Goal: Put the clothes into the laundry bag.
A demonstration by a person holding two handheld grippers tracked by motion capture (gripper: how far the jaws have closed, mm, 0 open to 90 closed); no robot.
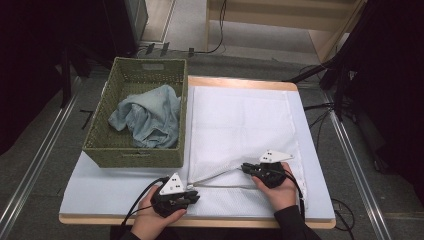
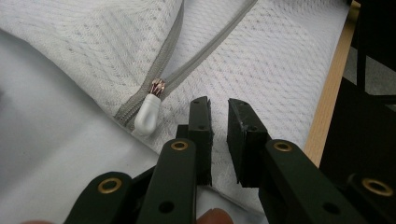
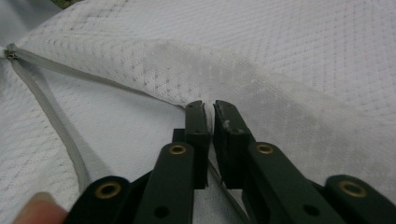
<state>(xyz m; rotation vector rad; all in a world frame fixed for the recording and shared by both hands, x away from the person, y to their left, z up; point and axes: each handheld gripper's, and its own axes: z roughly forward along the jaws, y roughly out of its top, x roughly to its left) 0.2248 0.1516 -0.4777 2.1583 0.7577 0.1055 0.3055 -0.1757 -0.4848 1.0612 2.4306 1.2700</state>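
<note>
1. A wicker basket (image 1: pixel 135 155) is sitting on the left part of the table (image 1: pixel 100 185), holding a crumpled pale blue cloth (image 1: pixel 147 117)
2. A white mesh laundry bag (image 1: pixel 240 120) is lying flat just right of the basket, its zipper (image 1: pixel 220 175) running open along the near edge
3. The left gripper (image 1: pixel 192 192) is resting at the bag's near left corner, its jaws nearly together and pinching the corner's mesh edge; the white zipper pull (image 2: pixel 148 114) is lying just beside them
4. The right gripper (image 1: pixel 245 167) is holding the upper zipper edge, jaws pressed together on it, lifting the mesh into a ridge in the right gripper view
</note>
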